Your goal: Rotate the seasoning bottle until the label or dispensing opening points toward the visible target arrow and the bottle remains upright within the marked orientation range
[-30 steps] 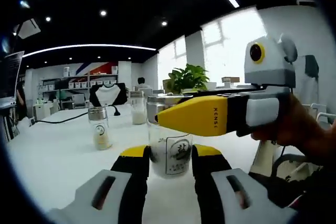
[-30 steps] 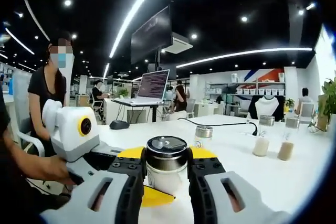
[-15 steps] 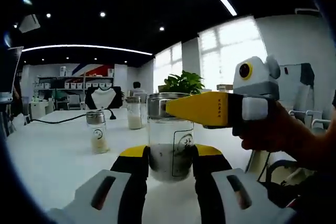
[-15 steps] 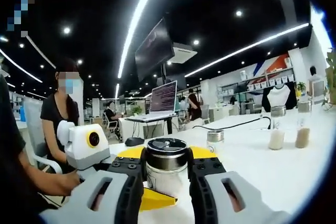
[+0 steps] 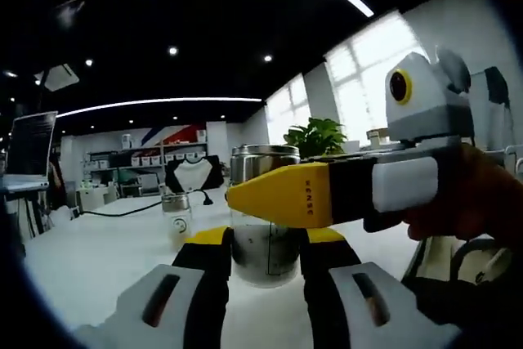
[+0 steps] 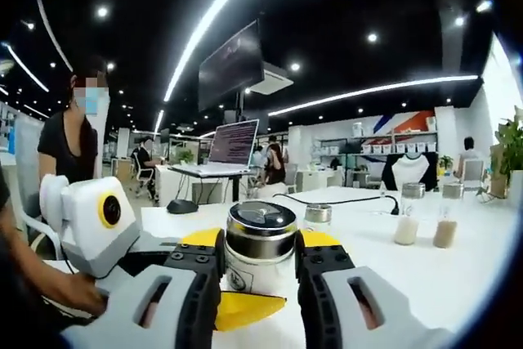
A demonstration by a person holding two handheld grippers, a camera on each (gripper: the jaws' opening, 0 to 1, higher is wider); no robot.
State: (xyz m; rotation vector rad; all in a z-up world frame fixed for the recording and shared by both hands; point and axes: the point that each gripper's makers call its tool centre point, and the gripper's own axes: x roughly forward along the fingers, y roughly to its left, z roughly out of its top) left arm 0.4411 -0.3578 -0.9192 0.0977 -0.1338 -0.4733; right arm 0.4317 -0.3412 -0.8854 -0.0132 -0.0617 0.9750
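Your left gripper point(image 5: 265, 263) has its black-and-yellow jaws closed against the lower body of the seasoning bottle point(image 5: 263, 206), one jaw on each side of the glass. The bottle stands upright on the white counter point(image 5: 98, 259), directly ahead of the jaws in the left gripper view. It is a clear glass jar with a metal lid; pale contents sit low inside, and a faint vertical line runs down the glass wall facing this camera. No label print can be read from this side.

Your right gripper point(image 6: 257, 263) pinches the same bottle point(image 6: 260, 243) higher up, its jaws pressed to the band just under the lid. In the right gripper view the lid top is visible, dark and round with a metal rim, and white contents show through the glass below.

In the left gripper view the right gripper's yellow jaw point(image 5: 282, 196) crosses in front of the bottle from the right, with your hand point(image 5: 466, 202) wrapped on the handle behind it. In the right gripper view the left gripper's body point(image 6: 90, 222) sits at the left, and a yellow jaw tip point(image 6: 249, 308) shows beneath the bottle.

Other items on the counter: a small lidded jar point(image 5: 177, 218) beyond the bottle; in the right gripper view a short jar point(image 6: 317, 216), two tall shakers point(image 6: 406, 214) with pale and tan fill, a black cable point(image 6: 335, 195), a mouse point(image 6: 181, 206) and a laptop point(image 6: 229, 149). A potted plant point(image 5: 323, 136) stands by the window. A seated person point(image 6: 69, 145) is at the far left.
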